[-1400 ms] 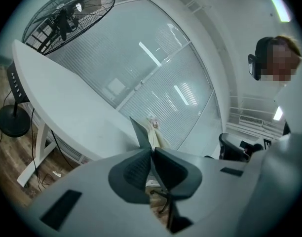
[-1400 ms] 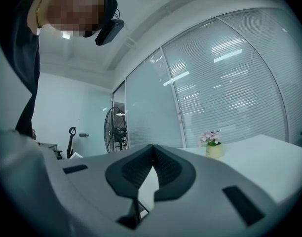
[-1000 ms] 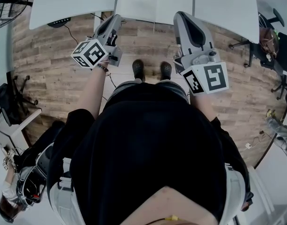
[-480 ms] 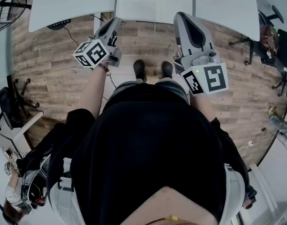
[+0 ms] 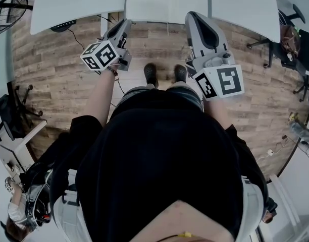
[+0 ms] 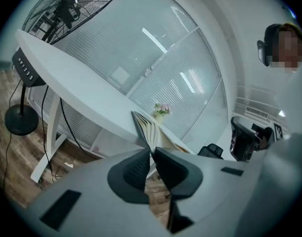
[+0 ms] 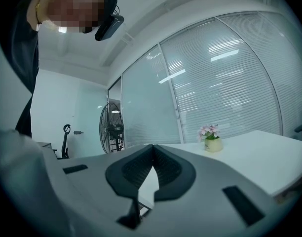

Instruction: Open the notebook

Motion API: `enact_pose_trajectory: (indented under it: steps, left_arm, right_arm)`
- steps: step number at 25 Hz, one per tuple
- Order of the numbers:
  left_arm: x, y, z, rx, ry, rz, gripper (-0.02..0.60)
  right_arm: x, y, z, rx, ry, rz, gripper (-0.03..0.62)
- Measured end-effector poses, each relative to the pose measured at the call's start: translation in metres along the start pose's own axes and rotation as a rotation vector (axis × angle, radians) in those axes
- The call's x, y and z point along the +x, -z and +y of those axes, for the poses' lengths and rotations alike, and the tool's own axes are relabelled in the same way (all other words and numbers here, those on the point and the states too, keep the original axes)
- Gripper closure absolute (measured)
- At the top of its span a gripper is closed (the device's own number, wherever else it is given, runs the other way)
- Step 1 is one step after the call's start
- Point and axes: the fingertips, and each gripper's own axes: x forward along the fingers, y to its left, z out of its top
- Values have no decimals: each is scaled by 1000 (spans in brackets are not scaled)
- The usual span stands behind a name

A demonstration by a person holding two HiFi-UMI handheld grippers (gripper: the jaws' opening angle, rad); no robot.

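In the head view the upper picture edge cuts off the far part of the notebook (image 5: pixel 167 1) and of the white counter (image 5: pixel 73 4), and the person's dark body hides the lower middle. The notebook lies open on the counter, close to its front edge, in line with the gap between the two grippers. The left gripper (image 5: pixel 127 21) and the right gripper (image 5: pixel 191 15) are held over the wooden floor (image 5: pixel 58 74), with their tips reaching the counter's front edge in the picture. From above their jaws are hard to make out. The left gripper view shows its jaws together with nothing between them, and the notebook's pages fanned upward just behind the tips. The right gripper view shows its jaws together and empty too, with a flower pot (image 7: pixel 211 138) on the counter and a fan (image 7: pixel 111 127) behind. I cannot tell if the white patch under those tips is a page or the counter. Bare floor lies at both sides of the person.
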Motion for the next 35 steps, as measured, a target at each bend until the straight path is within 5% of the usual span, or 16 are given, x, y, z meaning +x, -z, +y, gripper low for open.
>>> enact_pose_trajectory:
  steps: [35]
  left_arm:
    - [6,17,8,-17,23,52,531]
  right_arm:
    - [31,21,29,2,-75,28,589]
